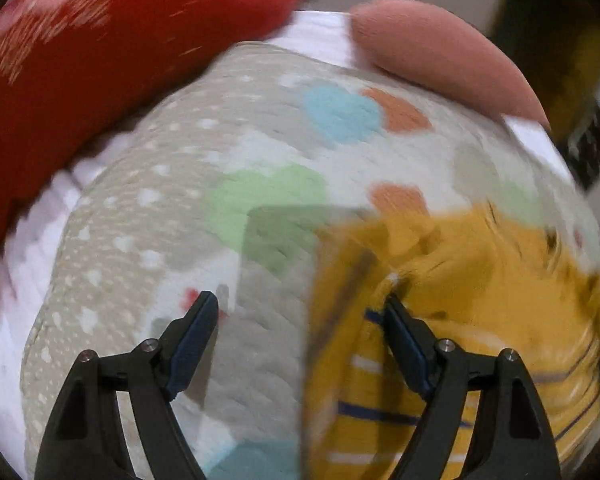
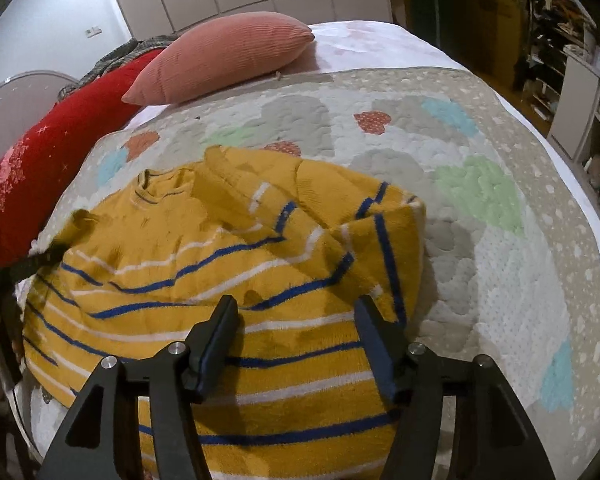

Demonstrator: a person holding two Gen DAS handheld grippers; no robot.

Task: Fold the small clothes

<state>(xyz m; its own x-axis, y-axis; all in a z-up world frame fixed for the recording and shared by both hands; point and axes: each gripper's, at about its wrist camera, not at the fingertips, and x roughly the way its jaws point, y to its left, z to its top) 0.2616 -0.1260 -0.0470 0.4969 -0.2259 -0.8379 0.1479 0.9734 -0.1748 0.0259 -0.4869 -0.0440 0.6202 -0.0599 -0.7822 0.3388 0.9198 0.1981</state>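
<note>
Sweater: a yellow sweater [image 2: 228,280] with blue and white stripes lies on the quilt [image 2: 480,264], which covers the bed; its collar points toward the pink pillow [image 2: 224,60], and one sleeve is folded across the chest.
Right gripper: the right gripper [image 2: 296,312] hangs over the sweater's lower striped part, near its hem; jaws released, standing apart with striped cloth showing between them, nothing held.
Left gripper: the left gripper [image 1: 300,308] sits at the sweater's [image 1: 452,304] edge; jaws released and spread wide. One jaw tip lies against the yellow cloth, the other over bare quilt [image 1: 172,208]. This view is blurred, so contact cannot be told for sure.
Quilt: pale, with green, blue and orange heart patches and a dotted beige border.
Pillows: the pink pillow lies beyond the sweater's collar; a red cushion [image 2: 48,160] lies beside the pillow, along the quilt's edge.
Left gripper, as seen from the right wrist: a dark frame [image 2: 24,264] at the sweater's far side edge.
</note>
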